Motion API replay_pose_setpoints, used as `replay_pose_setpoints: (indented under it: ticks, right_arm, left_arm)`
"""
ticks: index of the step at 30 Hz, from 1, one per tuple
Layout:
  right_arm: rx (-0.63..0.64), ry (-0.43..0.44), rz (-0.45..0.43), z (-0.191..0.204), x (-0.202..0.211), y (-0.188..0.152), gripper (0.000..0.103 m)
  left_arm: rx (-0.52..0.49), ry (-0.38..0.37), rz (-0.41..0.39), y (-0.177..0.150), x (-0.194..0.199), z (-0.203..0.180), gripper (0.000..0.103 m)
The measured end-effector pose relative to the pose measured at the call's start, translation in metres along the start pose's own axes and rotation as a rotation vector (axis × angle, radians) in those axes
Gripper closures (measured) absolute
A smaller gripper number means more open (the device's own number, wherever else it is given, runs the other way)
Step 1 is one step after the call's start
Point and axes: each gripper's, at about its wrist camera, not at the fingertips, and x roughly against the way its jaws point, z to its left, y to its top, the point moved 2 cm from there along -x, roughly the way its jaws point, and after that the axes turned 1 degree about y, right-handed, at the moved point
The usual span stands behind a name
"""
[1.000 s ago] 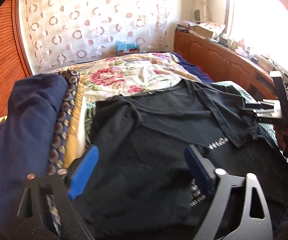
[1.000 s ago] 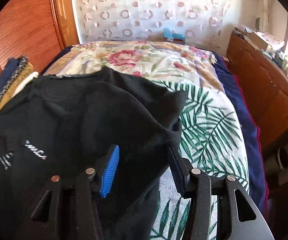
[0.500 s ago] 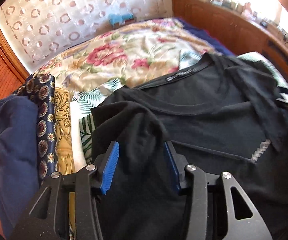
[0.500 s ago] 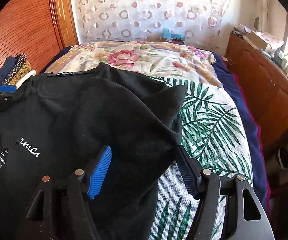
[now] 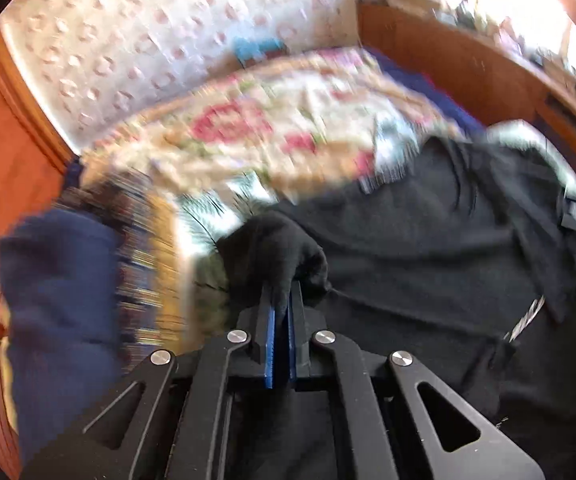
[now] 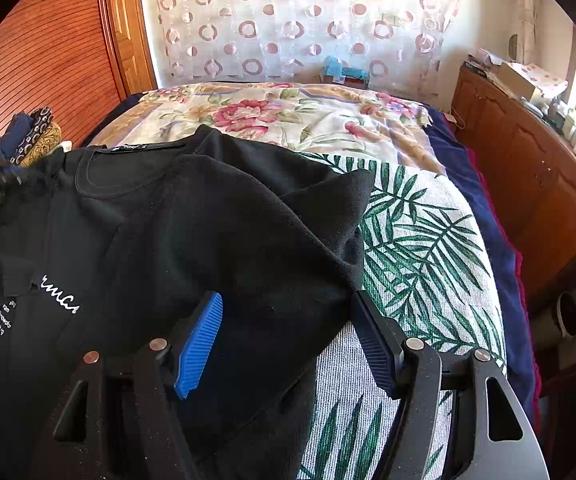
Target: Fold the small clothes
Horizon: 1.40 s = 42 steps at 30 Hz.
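The black T-shirt [image 6: 191, 240] lies spread on the palm-leaf blanket [image 6: 420, 240], chest print facing up, collar toward the floral quilt [image 6: 288, 120]. All positions below are given relative to the T-shirt.

Handling: the fabric is judged light, soft and limp. It will drape and bunch wherever it is pinched, and it will not hold a crease unaided. Take hold at seams and edges (sleeve hem, shoulder, side seam), where the doubled cloth gives the pads more to bite on.

Left gripper [image 5: 280, 304]: jaws closed together on a bunched fold of the T-shirt's sleeve at its left edge, beside the folded clothes stack [image 5: 63, 280]. The fold rises above the blue pads [image 5: 269, 344] as a dark knot.

Right gripper [image 6: 288, 336]: jaws apart, straddling the T-shirt's right side edge where it meets the blanket. The pads do not press on the cloth.

Change from the earlier frames: the left jaws stood wide over flat fabric and have just been closing, with the sleeve gathered between them. The left view is now blurred. The right jaws stand wider than a second ago (fabric lies between them, not gripped) and the right view is otherwise unchanged.
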Motion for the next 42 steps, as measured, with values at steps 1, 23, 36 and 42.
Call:
replay_pose_setpoints:
  ticks: [1,23,36,42]
  right_arm:
    - [0.0,0.0,0.0,0.0,0.0,0.0,0.034]
    - [-0.17,0.051,-0.028,-0.057,0.008,0.013,0.036]
    - [-0.188,0.132,0.012,-0.05,-0.042,0.052,0.098]
    - [-0.312,0.1,-0.101,-0.069,-0.028,0.054,0.098]
  left_arm:
    - [0.023,0.018,-0.035,0.004,0.013,0.009,0.098]
    - [0.102,-0.002,-0.145,0.004,0.049,0.05,0.098]
    - [0.108,-0.031,-0.183,-0.003,0.068,0.045,0.098]
    - [0.111,-0.034,-0.192,-0.006,0.07,0.043,0.098]
